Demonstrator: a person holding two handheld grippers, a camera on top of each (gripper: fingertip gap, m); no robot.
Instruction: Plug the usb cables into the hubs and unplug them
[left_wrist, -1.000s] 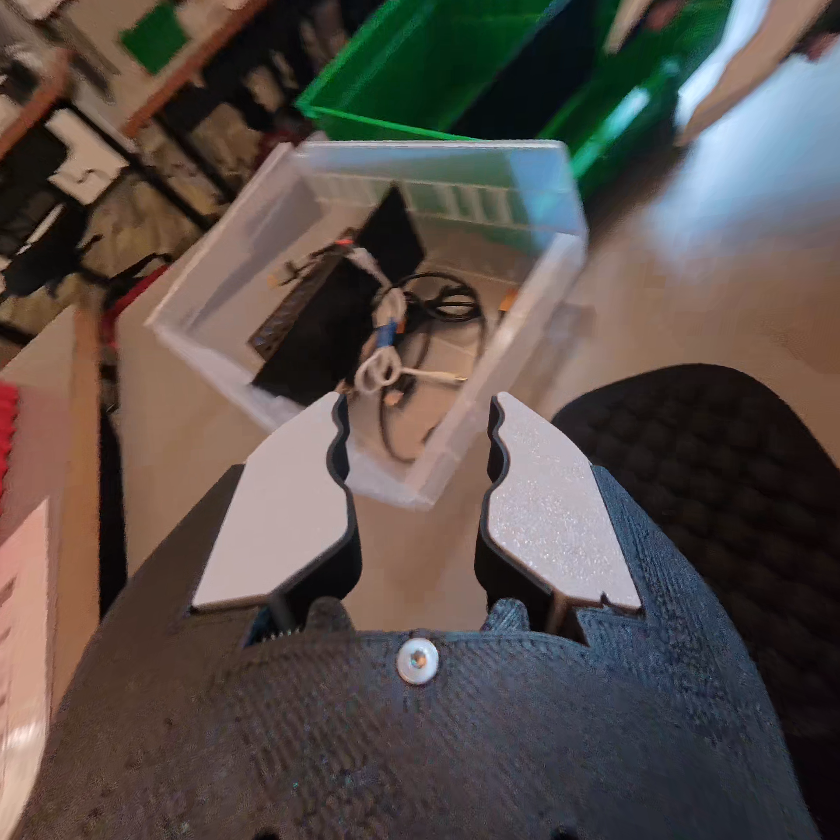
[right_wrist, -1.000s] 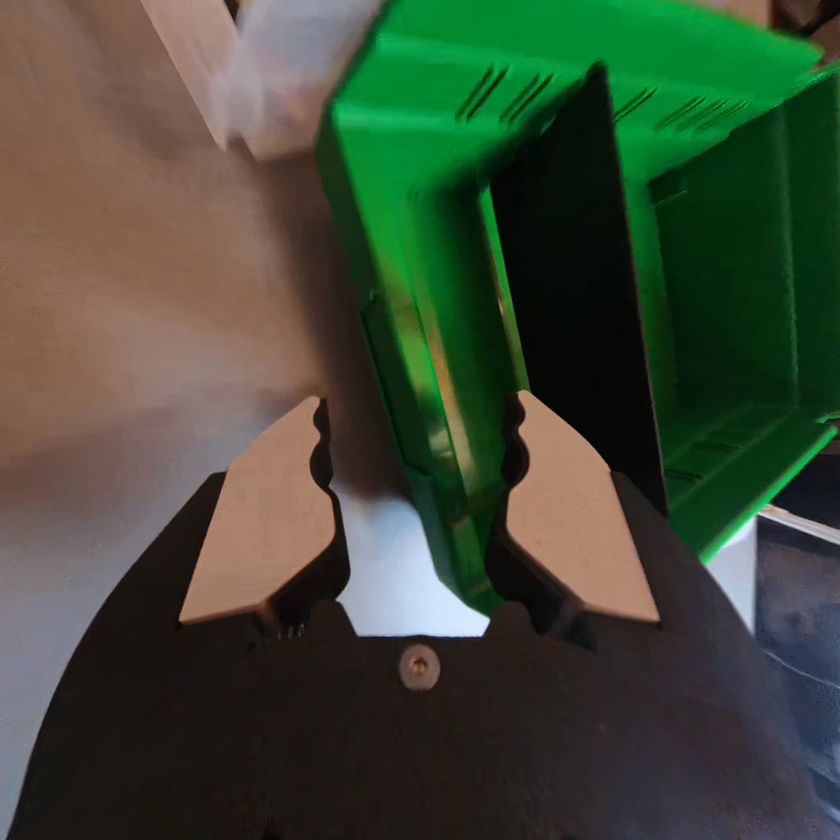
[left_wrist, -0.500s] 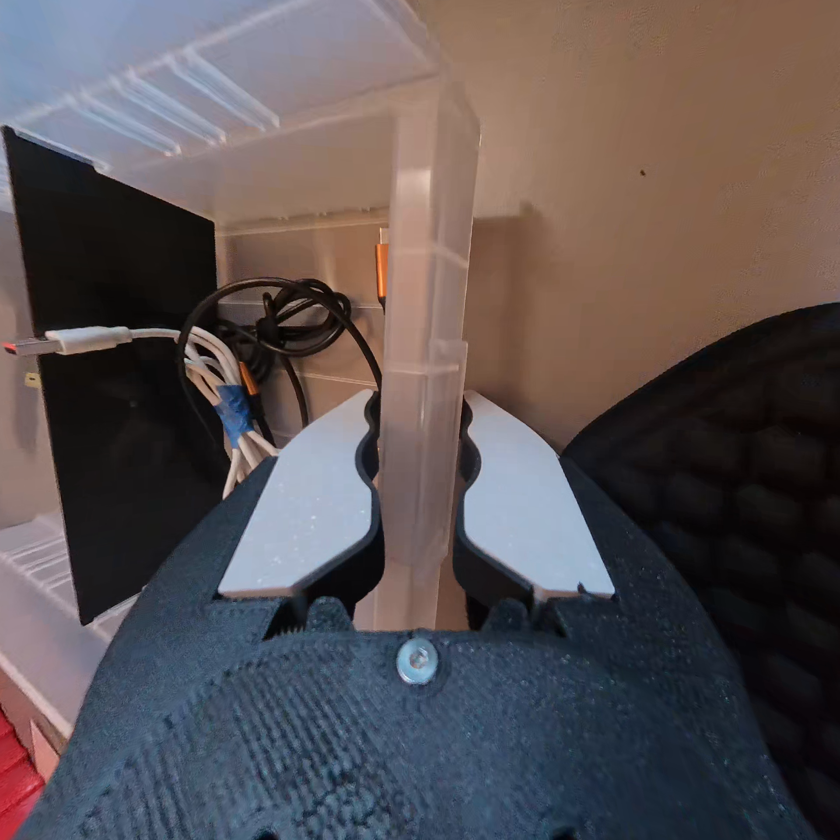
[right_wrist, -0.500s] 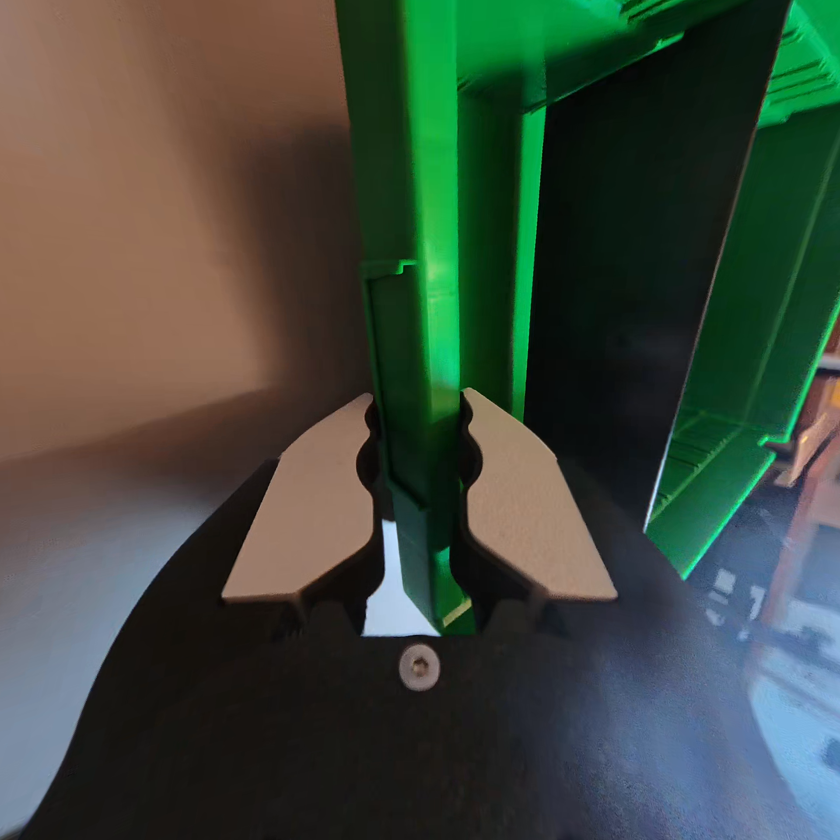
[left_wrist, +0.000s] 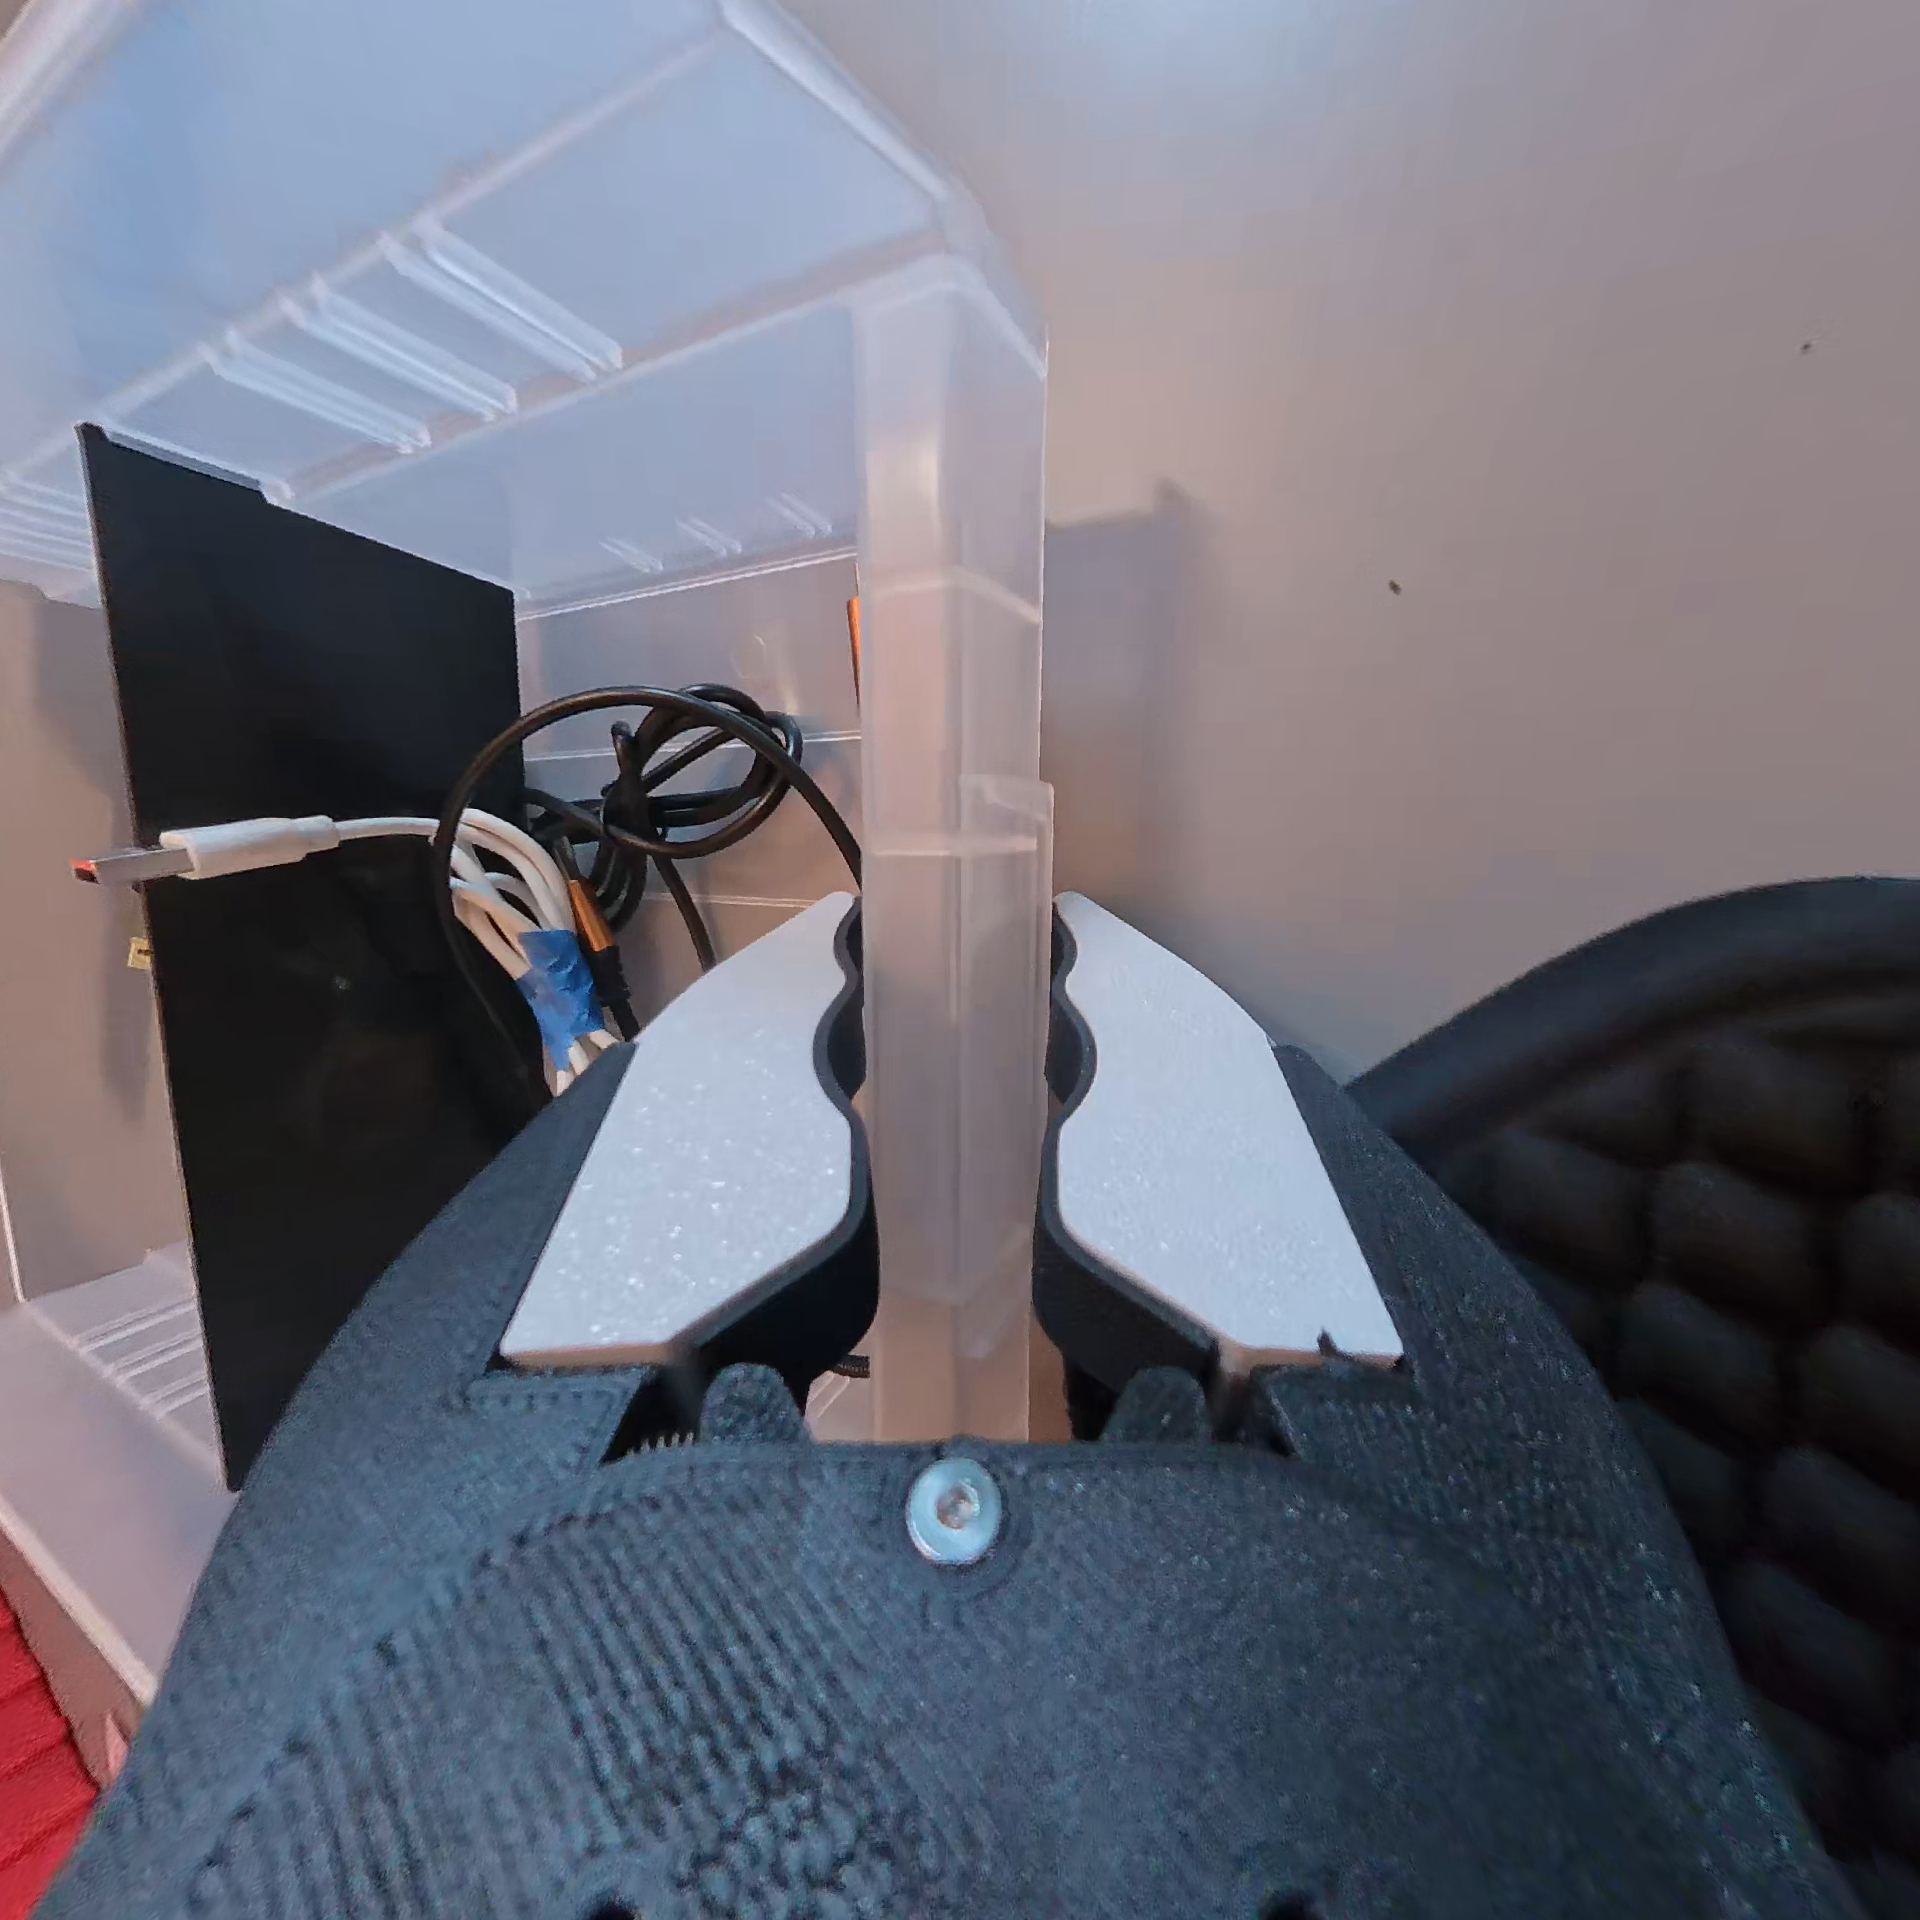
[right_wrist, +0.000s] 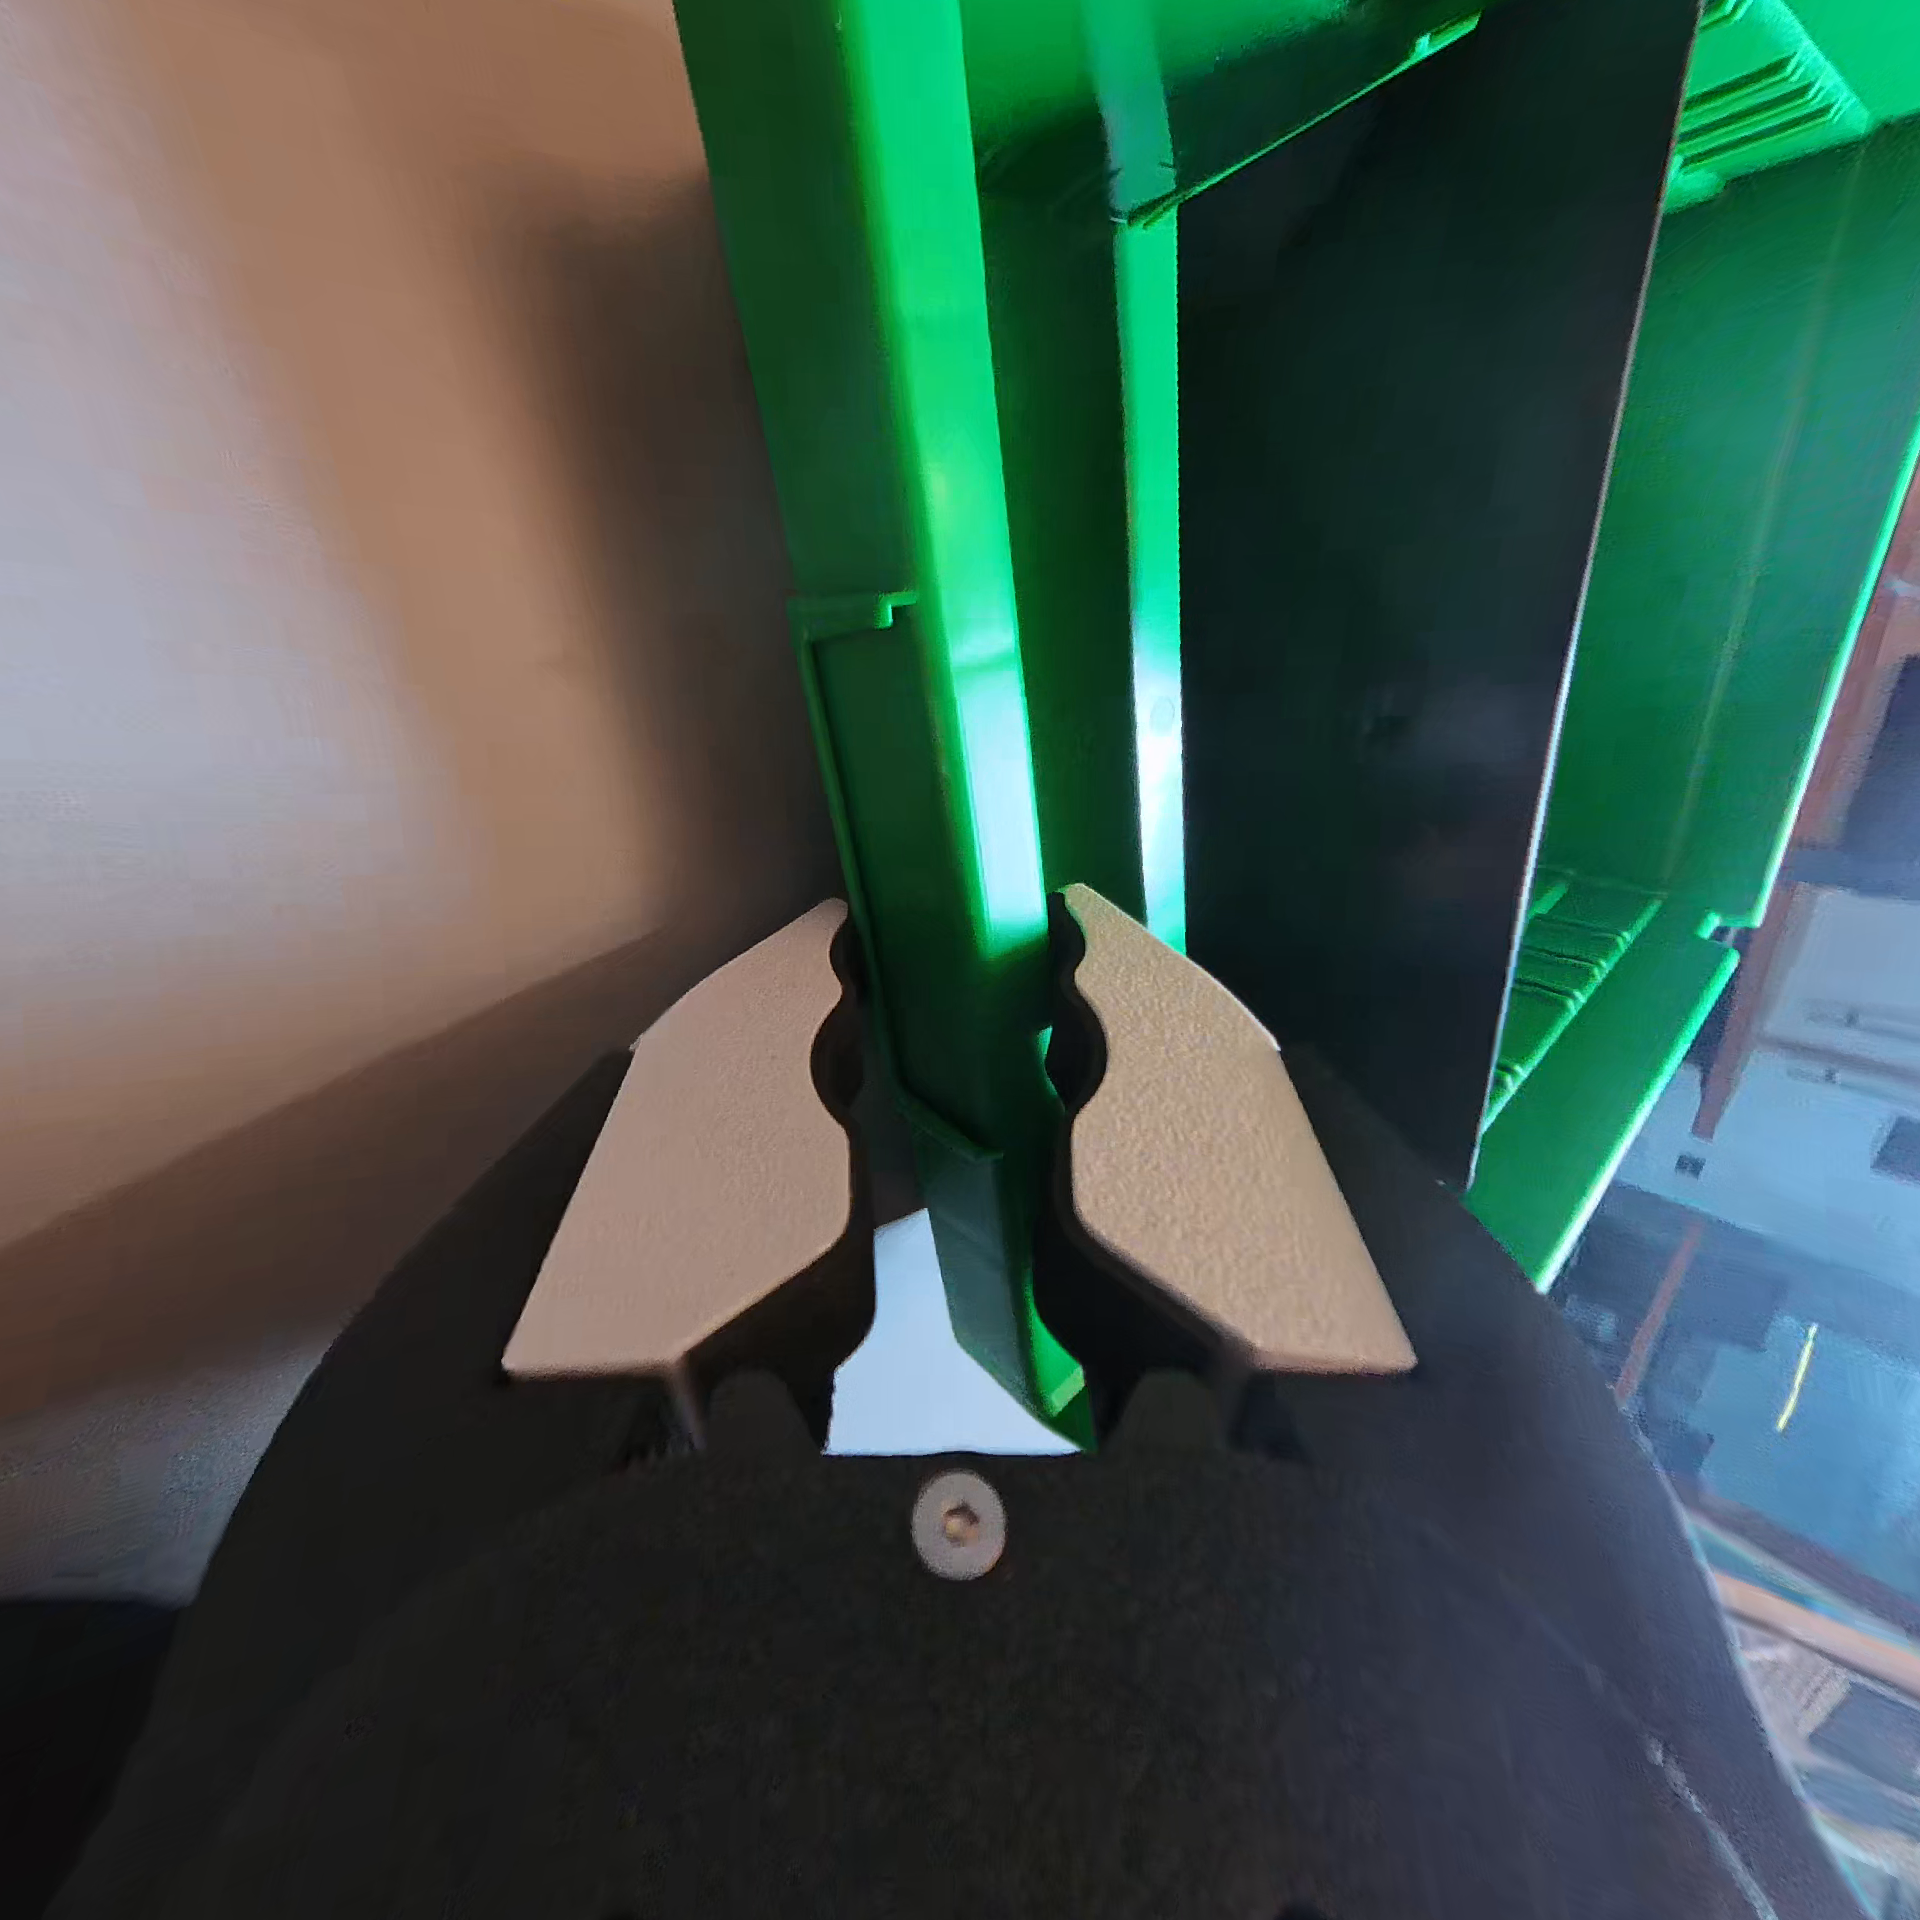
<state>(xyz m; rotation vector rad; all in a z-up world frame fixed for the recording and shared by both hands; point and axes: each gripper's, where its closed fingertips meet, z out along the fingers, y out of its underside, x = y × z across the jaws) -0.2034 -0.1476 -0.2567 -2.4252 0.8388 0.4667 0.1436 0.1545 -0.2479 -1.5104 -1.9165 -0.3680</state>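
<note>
Left tongs clamp the clear bin's wall, white USB cable lying inside, left of them; right tongs clamp the green bin's wall.

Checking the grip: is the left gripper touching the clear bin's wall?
Touching. The left wrist view shows the left gripper closed on the clear bin wall, both fingers pressed against it.

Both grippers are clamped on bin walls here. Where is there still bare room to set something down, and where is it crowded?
Bare tabletop lies right of the clear bin, and more left of the green bin. The clear bin is crowded: a black cable, white cable and black divider fill it.
</note>
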